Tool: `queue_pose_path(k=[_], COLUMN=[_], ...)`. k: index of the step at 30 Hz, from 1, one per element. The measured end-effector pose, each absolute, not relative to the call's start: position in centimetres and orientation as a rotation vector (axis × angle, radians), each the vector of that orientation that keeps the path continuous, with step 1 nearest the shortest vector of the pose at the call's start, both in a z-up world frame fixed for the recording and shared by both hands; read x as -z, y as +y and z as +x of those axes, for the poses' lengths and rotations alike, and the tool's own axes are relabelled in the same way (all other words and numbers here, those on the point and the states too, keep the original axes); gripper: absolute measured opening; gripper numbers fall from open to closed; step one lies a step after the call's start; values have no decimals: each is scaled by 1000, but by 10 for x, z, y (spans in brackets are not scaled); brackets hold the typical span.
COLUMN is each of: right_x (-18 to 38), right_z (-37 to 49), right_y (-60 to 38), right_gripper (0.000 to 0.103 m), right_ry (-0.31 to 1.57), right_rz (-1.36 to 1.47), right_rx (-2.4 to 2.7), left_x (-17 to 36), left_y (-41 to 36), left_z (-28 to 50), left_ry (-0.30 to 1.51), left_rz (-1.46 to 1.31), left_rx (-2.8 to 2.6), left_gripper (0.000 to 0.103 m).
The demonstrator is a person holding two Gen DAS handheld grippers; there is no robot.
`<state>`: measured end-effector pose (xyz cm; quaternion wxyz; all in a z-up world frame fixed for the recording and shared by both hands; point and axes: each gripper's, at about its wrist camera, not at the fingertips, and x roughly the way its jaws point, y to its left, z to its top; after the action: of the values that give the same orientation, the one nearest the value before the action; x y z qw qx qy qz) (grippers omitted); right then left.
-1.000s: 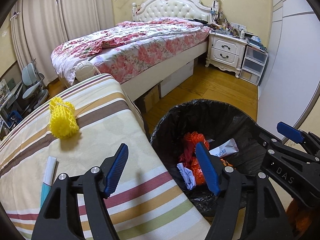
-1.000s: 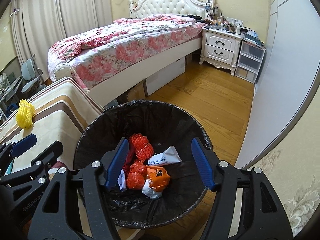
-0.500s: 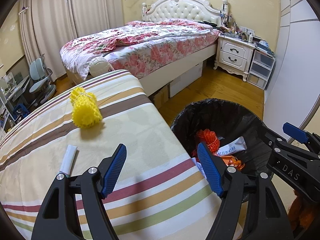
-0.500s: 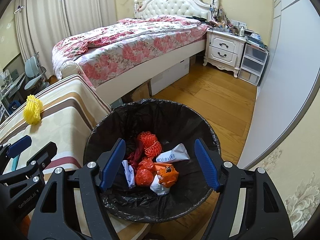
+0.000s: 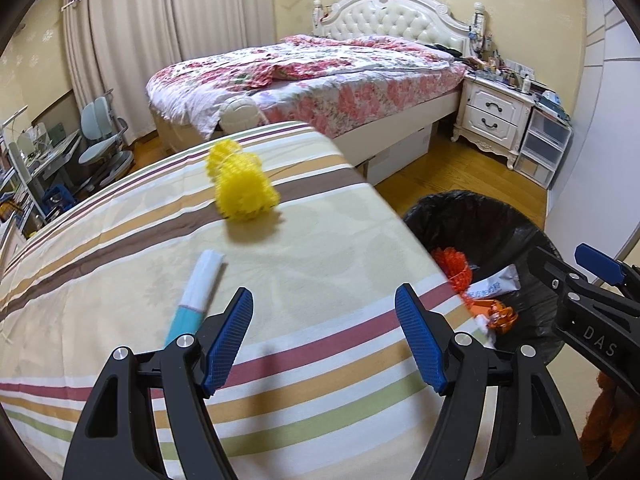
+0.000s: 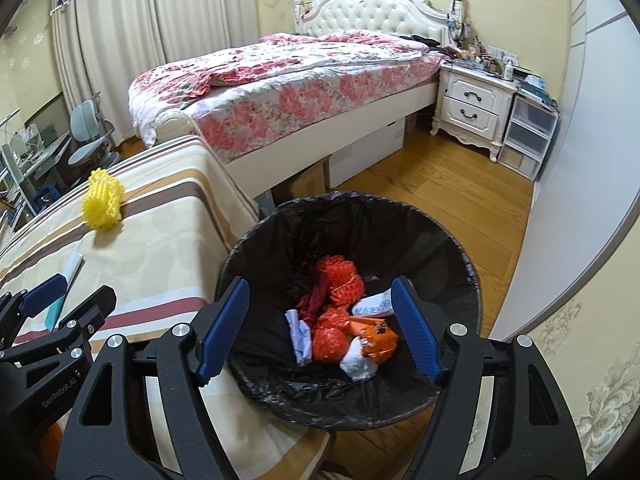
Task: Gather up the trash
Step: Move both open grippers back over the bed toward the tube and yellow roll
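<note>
A yellow foam net point(image 5: 240, 184) lies on the striped tablecloth point(image 5: 320, 264), and a white and teal tube point(image 5: 196, 292) lies nearer to me. My left gripper point(image 5: 324, 340) is open and empty above the cloth, just right of the tube. My right gripper point(image 6: 320, 328) is open and empty over the black-lined bin point(image 6: 460, 272), which holds orange nets point(image 6: 340, 280) and crumpled wrappers point(image 6: 356, 364). The net point(image 6: 102, 200) and tube point(image 6: 72, 268) also show at the left of the right wrist view. The bin point(image 5: 480, 220) stands at the table's right edge.
A bed with a floral quilt point(image 6: 280, 80) stands beyond the table. A white nightstand point(image 6: 472, 108) and plastic drawers point(image 6: 524, 140) stand at the back right. A white wall panel point(image 6: 580, 160) runs along the right. A desk and chair point(image 5: 96, 140) are at the far left.
My left gripper has swung left from over the bin to over the striped cloth, toward the tube and yellow net. My right gripper has stayed over the bin, shifting slightly.
</note>
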<state>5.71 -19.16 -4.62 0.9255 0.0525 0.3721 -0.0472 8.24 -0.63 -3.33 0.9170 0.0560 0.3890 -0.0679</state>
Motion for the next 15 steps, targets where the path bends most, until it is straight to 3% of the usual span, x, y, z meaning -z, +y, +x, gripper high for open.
queue_pose_path(k=[15], right_x=[46], right_z=[60], right_y=[-131], right_gripper=[72], right_ry=[778], right_rz=[52], right_rx=[-24], left_x=[39], left_y=[65], left_z=[85], left_ry=[845], left_rz=[35], left_rx=[8], left_gripper=[69])
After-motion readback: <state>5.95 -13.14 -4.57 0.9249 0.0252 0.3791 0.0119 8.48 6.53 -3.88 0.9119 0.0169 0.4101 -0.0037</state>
